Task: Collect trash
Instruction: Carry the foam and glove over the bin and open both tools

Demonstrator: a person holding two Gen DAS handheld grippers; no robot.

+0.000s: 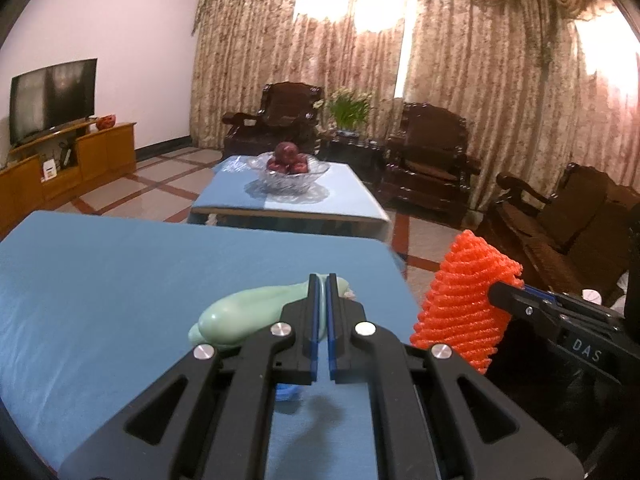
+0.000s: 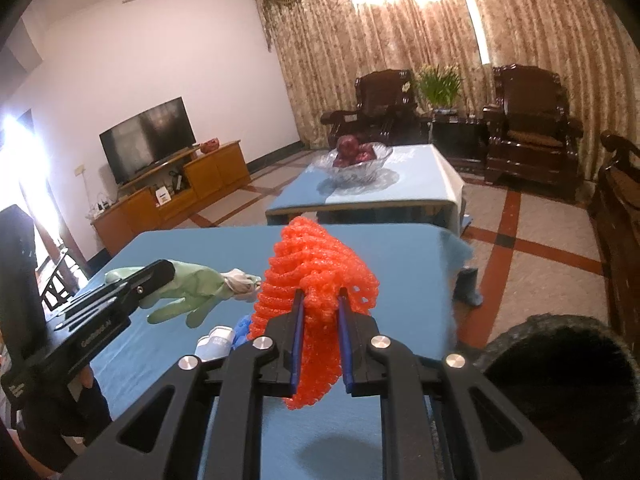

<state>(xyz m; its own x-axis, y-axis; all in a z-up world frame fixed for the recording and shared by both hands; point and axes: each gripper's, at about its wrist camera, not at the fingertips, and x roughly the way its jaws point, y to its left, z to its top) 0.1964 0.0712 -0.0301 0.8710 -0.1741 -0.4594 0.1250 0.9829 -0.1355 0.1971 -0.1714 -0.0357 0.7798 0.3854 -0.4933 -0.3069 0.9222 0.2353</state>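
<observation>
left gripper (image 1: 323, 280) clamps pale green glove (image 1: 236, 316) above blue table (image 1: 100, 280) | right gripper (image 2: 320, 296) clamps orange foam net (image 2: 316, 264) above the table's right part

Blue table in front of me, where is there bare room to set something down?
The blue table is bare along its far edge and right side. It is crowded near the left, where a white scrap and blue scrap lie under the held green glove.
</observation>
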